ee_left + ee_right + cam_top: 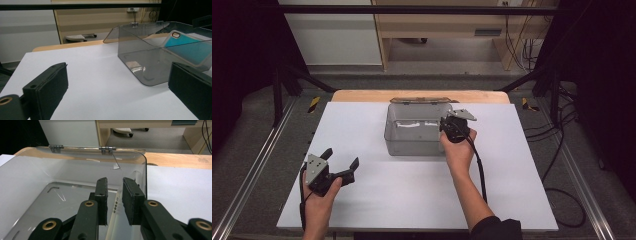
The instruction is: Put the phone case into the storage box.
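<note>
Phone case [186, 46] leans inside the clear box [417, 131]; your right hand-held gripper [451, 131] pinches its edge, left hand-held gripper [341, 164] waits wide.

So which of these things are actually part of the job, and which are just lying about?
In the job: clear hinged box, teal phone case leaning inside it, right gripper at the box.
Just lying about: left gripper, open over the white table; floor cables; wooden furniture behind.

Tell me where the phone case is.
The phone case leans inside the clear box at the table's far middle, under the right gripper.
</note>
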`<state>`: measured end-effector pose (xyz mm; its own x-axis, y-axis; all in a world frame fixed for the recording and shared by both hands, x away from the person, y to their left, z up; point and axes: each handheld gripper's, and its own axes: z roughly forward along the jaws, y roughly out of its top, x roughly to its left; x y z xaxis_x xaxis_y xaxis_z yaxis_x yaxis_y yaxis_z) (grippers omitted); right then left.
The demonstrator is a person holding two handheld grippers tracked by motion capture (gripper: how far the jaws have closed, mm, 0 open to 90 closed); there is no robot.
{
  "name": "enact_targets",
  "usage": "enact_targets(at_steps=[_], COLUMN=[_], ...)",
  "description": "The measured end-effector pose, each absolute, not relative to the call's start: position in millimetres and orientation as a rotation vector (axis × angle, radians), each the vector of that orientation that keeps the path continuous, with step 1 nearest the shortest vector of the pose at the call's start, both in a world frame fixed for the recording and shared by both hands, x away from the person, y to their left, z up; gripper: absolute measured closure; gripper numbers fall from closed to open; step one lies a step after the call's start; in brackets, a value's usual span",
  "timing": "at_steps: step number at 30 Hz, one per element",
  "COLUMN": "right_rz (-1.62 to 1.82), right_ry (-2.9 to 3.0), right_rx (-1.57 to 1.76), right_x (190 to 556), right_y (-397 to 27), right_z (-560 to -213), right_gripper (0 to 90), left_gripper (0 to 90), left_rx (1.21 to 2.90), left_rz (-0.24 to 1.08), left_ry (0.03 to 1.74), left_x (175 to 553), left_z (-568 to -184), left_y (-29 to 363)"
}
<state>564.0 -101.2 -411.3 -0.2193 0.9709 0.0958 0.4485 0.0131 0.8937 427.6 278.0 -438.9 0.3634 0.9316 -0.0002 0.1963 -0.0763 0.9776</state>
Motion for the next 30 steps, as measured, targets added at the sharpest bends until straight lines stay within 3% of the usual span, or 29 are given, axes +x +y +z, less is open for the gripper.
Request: enact_targets(at_steps=[30], right_rz=[1.214], right_ry=[1.703], right_rx=[1.465], right_x=[561.4], right_y=[-102.9], right_z=[-407.1], right_gripper=[72.0], left_gripper=[2.9], left_rx=[1.545], left_rz=[0.85], left_ry=[1.05], left_x=[427.7], left_z=[-439.1], left_y=[277.3])
